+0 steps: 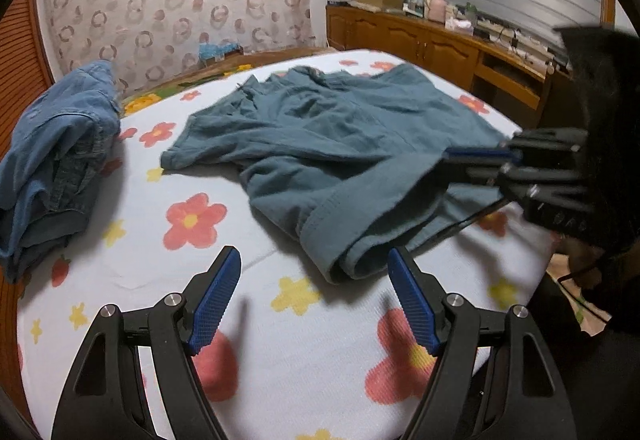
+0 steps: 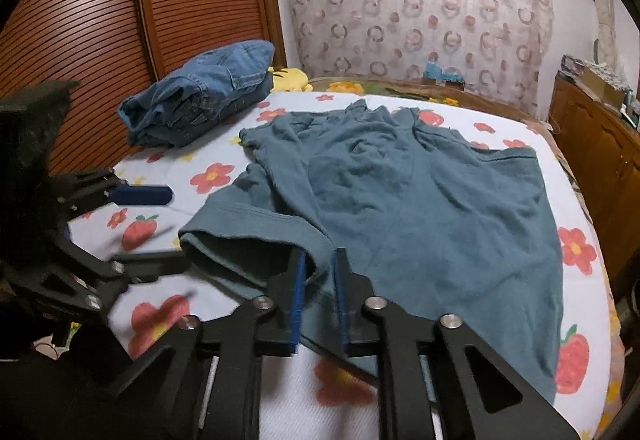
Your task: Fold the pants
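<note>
Teal pants (image 1: 328, 143) lie rumpled on the flower-print bed sheet (image 1: 280, 360), also seen in the right wrist view (image 2: 420, 207). My left gripper (image 1: 314, 296) is open and empty, just above the sheet in front of a pant hem. It also shows in the right wrist view (image 2: 160, 224). My right gripper (image 2: 320, 300) is shut on the near edge of the pants, the cloth pinched between its blue pads. In the left wrist view it comes in from the right (image 1: 472, 163).
A folded stack of blue denim clothes (image 1: 56, 167) lies at the bed's left side, next to a slatted wooden door (image 2: 120, 19). A wooden sideboard (image 1: 440, 47) with clutter stands beyond the bed on the right. A patterned curtain (image 2: 420, 7) hangs behind.
</note>
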The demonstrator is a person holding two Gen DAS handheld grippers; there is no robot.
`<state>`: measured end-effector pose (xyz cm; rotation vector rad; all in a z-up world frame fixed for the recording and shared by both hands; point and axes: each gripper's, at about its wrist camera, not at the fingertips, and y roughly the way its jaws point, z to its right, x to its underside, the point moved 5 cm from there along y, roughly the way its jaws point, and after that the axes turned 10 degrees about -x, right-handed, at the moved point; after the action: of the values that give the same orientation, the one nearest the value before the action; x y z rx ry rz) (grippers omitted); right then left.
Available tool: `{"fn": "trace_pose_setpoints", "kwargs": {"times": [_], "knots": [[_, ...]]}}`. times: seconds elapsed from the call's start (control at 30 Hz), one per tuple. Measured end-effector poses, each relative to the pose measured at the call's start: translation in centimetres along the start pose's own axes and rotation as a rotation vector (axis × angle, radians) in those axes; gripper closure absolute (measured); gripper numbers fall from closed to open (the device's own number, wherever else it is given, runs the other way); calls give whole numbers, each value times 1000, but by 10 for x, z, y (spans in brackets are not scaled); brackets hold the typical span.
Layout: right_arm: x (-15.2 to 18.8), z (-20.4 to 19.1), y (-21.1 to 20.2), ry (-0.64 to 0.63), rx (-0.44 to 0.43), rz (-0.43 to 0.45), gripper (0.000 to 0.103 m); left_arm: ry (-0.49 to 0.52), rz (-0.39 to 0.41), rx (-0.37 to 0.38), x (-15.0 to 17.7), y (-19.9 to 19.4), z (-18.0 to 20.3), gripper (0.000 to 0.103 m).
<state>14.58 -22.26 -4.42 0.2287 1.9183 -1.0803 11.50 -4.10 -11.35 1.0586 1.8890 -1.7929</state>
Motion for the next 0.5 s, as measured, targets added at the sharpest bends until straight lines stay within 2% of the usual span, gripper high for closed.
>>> {"fn": "trace_pose_setpoints", "kwargs": {"times": [0.1,0.3,0.5], "knots": [[-3,-1,-6,-6,10,25,97,4,-30,-21,-1,11,2,26],[-10,10,-34,23,34,107,100,25,-29,-25,-4,11,8,26],[4,5,-19,56,0,58,99,25,-30,-26,-5,10,10,26]]}}
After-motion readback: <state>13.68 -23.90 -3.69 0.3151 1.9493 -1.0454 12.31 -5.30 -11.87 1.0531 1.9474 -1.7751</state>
